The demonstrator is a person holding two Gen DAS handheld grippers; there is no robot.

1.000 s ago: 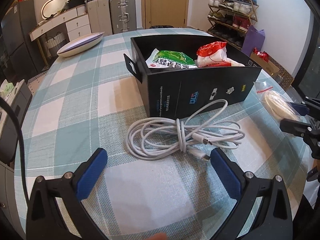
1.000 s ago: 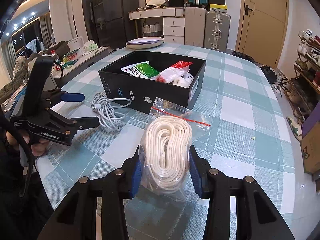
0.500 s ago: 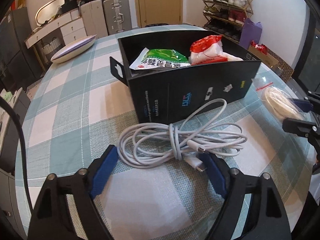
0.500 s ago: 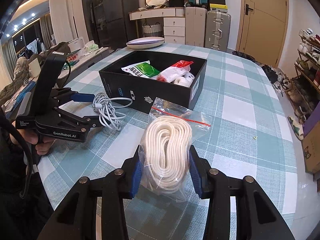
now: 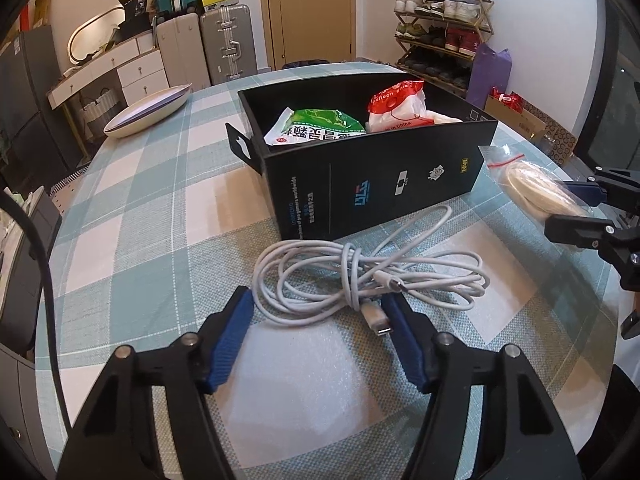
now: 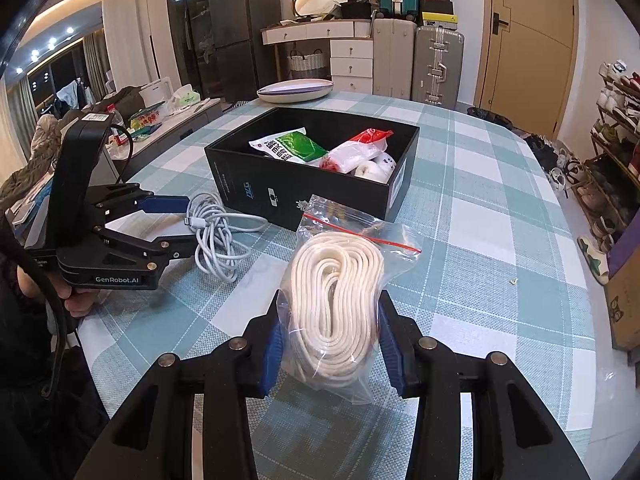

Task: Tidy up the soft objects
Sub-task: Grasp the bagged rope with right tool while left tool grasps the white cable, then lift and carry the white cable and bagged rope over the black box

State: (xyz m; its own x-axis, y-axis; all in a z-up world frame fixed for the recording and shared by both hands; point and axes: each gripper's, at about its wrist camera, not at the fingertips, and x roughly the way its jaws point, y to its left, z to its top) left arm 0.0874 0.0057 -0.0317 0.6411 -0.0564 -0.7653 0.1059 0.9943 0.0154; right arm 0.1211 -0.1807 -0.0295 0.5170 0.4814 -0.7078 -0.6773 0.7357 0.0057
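Note:
A coiled white cable [image 5: 360, 276] lies on the checked tablecloth in front of a black box [image 5: 380, 184]. My left gripper [image 5: 320, 312] is open with its blue fingers on either side of the cable's near loops; it also shows in the right wrist view [image 6: 176, 220]. My right gripper [image 6: 330, 324] is shut on a clear zip bag of white rope [image 6: 336, 296], also seen in the left wrist view [image 5: 528, 188]. The box [image 6: 304, 192] holds a green-and-white packet [image 6: 288, 148] and a red-and-white bag [image 6: 356, 152].
A shallow white dish [image 5: 148, 110] sits at the table's far left edge. Suitcases [image 5: 228, 42] and a shoe rack [image 5: 440, 32] stand behind the table. The table edge runs close on the right [image 6: 580, 320].
My left gripper has moved forward onto the cable and its fingers have narrowed around the coil. My right gripper and the rope bag have stayed still.

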